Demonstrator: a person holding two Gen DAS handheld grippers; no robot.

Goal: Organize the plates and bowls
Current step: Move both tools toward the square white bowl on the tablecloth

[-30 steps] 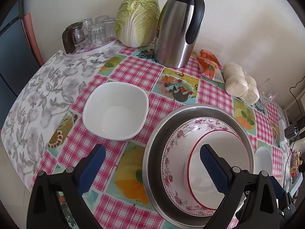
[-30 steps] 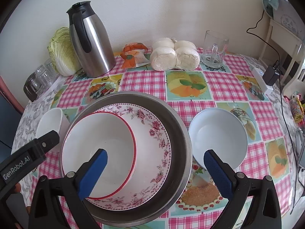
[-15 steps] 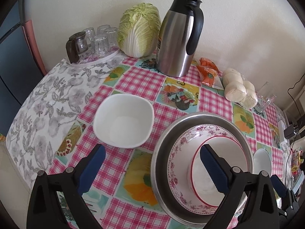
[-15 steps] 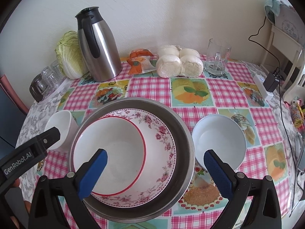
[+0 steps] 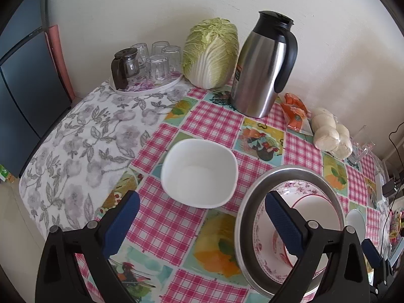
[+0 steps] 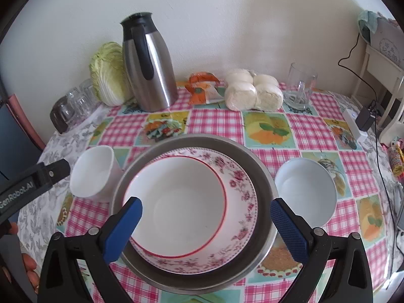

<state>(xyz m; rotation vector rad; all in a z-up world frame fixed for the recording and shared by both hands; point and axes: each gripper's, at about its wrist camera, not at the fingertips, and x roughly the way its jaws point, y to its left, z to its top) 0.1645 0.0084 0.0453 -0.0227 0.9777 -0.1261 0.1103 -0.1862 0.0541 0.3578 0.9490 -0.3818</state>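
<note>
Both cameras sit further back than a second ago: in the left wrist view the square white bowl point(image 5: 199, 173) now lies centred ahead between the fingers, where earlier it sat to the left, and the steel basin point(image 5: 252, 202) has slid toward the lower right.

The left gripper point(image 5: 202, 223) is spread wide and carries nothing. The right gripper point(image 6: 205, 223) is likewise wide apart and empty, poised over the near side of the stack.

So far three pieces are nested: a red-rimmed white bowl point(image 6: 176, 202) sits in a floral plate point(image 6: 240, 184), which sits in the steel basin point(image 6: 262, 176), placed toward the table's near edge at its middle. Two pieces stay loose on the checked tablecloth point(image 6: 214, 121): the square white bowl just left of the basin, touching or nearly touching its rim, and a round white bowl point(image 6: 305, 192) just right of it.

By my judgement the work is a little over halfway; both loose bowls have yet to join the stack, and the left gripper looks lined up for the square one. A steel jug point(image 6: 149, 65), cabbage point(image 5: 212, 53), buns point(image 6: 252, 92) and glasses point(image 5: 156, 60) along the far edge are not part of the job.
</note>
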